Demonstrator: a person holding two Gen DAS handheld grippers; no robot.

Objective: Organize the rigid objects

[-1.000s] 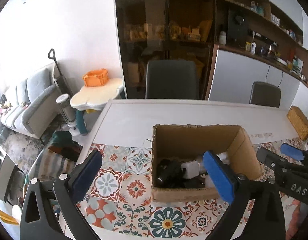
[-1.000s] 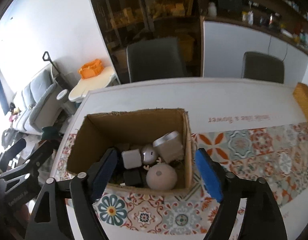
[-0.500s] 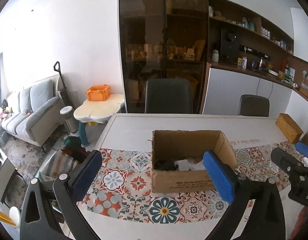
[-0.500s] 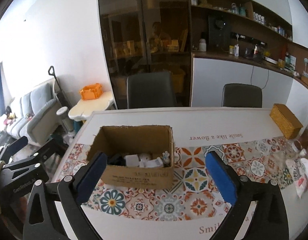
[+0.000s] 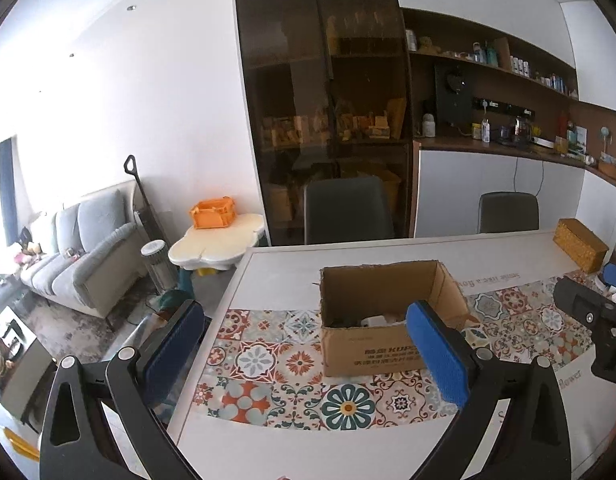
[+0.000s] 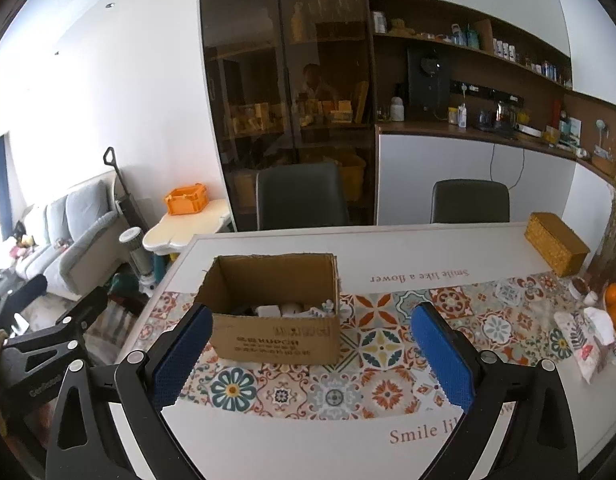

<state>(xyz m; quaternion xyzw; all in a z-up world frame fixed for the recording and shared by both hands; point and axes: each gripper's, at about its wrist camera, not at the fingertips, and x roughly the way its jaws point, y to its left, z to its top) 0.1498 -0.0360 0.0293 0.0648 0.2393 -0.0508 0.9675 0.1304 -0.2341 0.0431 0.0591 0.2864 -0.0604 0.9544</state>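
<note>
Both tools, left tool [image 5: 312, 344] and right tool [image 6: 312, 352], are spread wide and hold nothing. The box [image 6: 274, 312] sits on the worktop [image 6: 388, 252], small items inside. The retreat is best kept high and clear of the rim.

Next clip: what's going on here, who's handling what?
Nobody is holding anything right now. A person's two handheld grippers hover over the table, both open and empty: the left gripper and the right gripper, whose jaws have just been opening with nothing between them. The cardboard box sits on the patterned mat, with small white and dark items inside.
</note>
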